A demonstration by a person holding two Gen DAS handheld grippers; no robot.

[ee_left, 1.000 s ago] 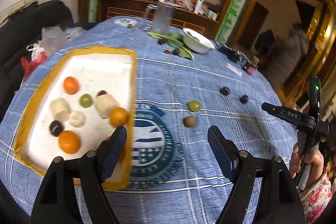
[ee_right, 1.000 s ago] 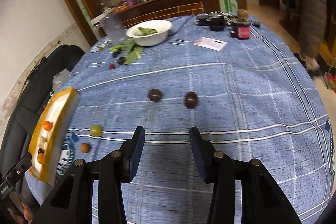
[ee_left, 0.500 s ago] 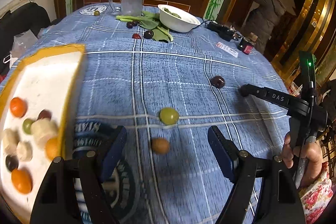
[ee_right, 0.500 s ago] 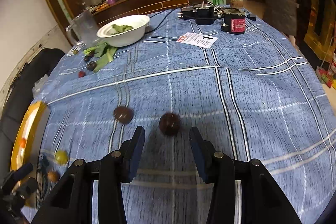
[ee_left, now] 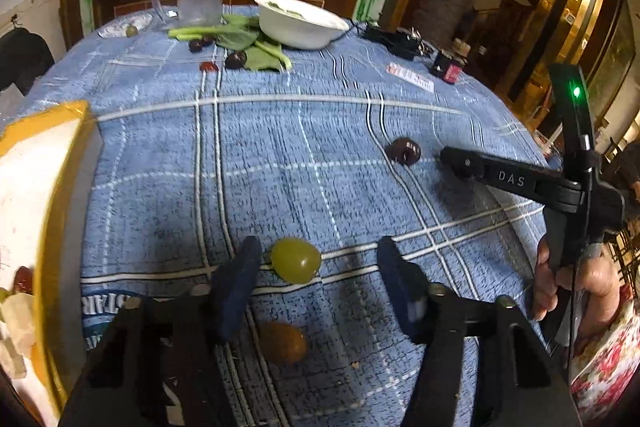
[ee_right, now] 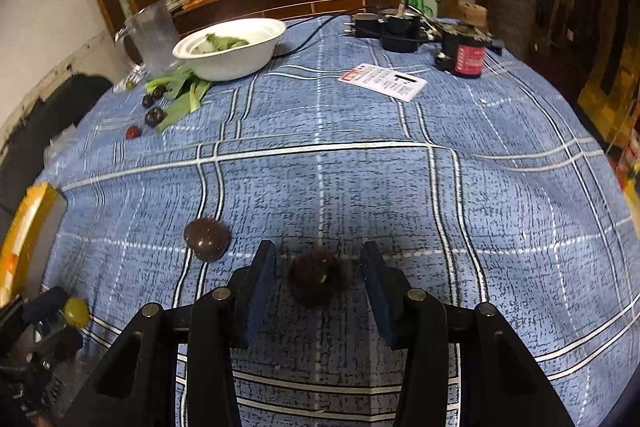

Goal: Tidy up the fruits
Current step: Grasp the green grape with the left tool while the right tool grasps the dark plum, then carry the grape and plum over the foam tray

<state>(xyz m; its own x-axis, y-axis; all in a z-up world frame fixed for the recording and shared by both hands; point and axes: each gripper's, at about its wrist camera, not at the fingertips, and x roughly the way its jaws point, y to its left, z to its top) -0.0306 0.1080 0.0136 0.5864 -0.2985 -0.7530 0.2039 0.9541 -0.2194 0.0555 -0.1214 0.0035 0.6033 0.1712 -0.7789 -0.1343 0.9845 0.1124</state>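
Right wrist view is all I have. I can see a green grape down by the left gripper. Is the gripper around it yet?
Observer: In the left wrist view the left gripper is open. The green grape sits between its fingers, close to the left one, not clamped.
Operator: Any fruit near it that I can't see?
Observer: Yes, a brownish fruit lies on the tablecloth nearer the gripper's base than the grape.
Operator: What's inside the yellow tray?
Observer: The yellow-rimmed tray has a white floor; its visible end holds a red fruit and pale pieces.
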